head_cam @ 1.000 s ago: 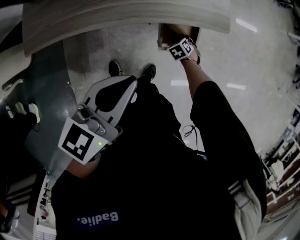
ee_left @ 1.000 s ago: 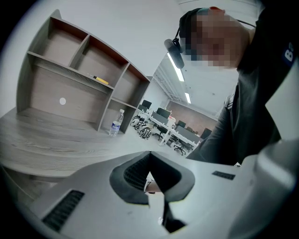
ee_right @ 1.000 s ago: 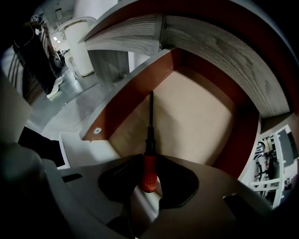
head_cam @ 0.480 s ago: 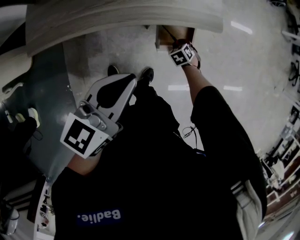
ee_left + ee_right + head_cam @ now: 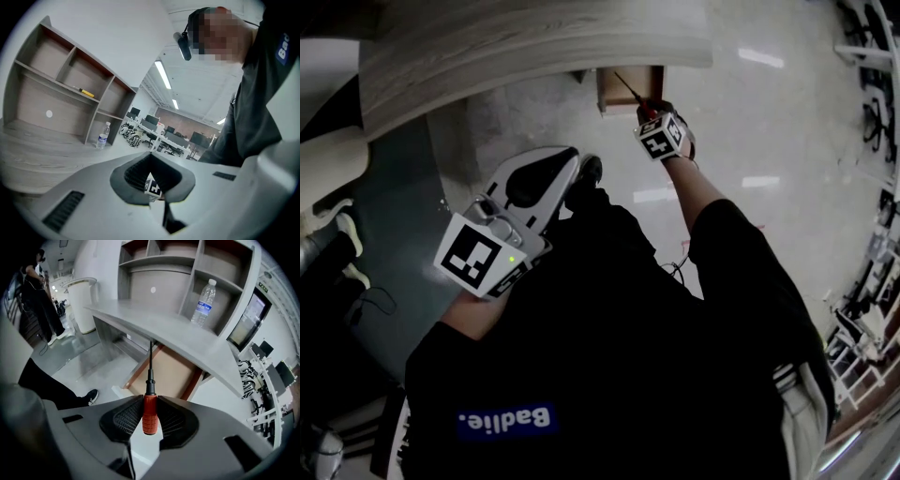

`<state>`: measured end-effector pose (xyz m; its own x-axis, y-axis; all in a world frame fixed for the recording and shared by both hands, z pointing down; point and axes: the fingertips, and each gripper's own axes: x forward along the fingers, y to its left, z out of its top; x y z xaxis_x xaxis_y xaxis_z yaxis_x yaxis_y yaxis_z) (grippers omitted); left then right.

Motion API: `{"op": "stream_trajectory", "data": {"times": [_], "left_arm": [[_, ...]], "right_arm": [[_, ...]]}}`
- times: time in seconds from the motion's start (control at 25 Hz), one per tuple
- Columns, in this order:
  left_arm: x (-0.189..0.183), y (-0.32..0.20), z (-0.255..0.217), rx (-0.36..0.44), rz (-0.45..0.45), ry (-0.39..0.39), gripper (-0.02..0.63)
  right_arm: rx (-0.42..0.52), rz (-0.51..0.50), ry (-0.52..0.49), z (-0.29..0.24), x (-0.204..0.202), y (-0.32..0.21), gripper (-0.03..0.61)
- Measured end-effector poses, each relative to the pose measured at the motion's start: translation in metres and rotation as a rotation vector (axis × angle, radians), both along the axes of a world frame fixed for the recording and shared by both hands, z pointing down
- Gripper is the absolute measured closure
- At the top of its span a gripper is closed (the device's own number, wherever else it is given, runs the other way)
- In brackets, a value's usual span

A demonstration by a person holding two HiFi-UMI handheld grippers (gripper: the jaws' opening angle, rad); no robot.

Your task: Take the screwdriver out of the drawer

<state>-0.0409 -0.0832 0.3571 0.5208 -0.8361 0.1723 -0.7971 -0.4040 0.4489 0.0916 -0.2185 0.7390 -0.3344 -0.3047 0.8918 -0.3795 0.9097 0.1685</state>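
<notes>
**Head view**
- L gripper (image 5: 555, 178): white body, marker cube nearest cam, held in front of person's dark top; jaws point twd floor, near a black shoe (image 5: 592, 168)
- R gripper (image 5: 652, 122): at end of outstretched arm, just below the drawer (image 5: 613, 97)
- screwdriver (image 5: 643, 111): red handle at R gripper's tips, thin dark shaft slanting up across the drawer opening
- drawer: brown, pulled out from under curved wood-grain desk top (image 5: 534, 42)

**Left gripper view**
- L gripper (image 5: 150, 154): jaws together, tips meeting at the apex. The hollow betw. the pads shows only a marker cube beyond
- Bkgd: shelf unit (image 5: 61, 89) on desk, water bottle (image 5: 102, 137) at its foot, small yellow item (image 5: 86, 92) on one shelf (type unclear)

**Right gripper view**
- R gripper (image 5: 149, 400): both ribbed pads pressed on the screwdriver (image 5: 149, 414) handle, orange-red w/ knurled end
- Shaft runs straight out from the jaws twd the open drawer (image 5: 168, 373); tip seen against the desk edge
- Same water bottle (image 5: 204, 296) on the desk above
- Far left: 2nd person (image 5: 40, 296) standing by a white bin (image 5: 82, 305)
</notes>
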Motion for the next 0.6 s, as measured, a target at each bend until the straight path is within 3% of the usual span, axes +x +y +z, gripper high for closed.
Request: {"op": "stream_trajectory", "data": {"times": [0.6], "left_arm": [[0.0, 0.005, -0.032, 0.083, 0.155, -0.024, 0.612]], "right_arm": [[0.056, 0.148, -0.378, -0.153, -0.036, 0.03, 0.465]]}}
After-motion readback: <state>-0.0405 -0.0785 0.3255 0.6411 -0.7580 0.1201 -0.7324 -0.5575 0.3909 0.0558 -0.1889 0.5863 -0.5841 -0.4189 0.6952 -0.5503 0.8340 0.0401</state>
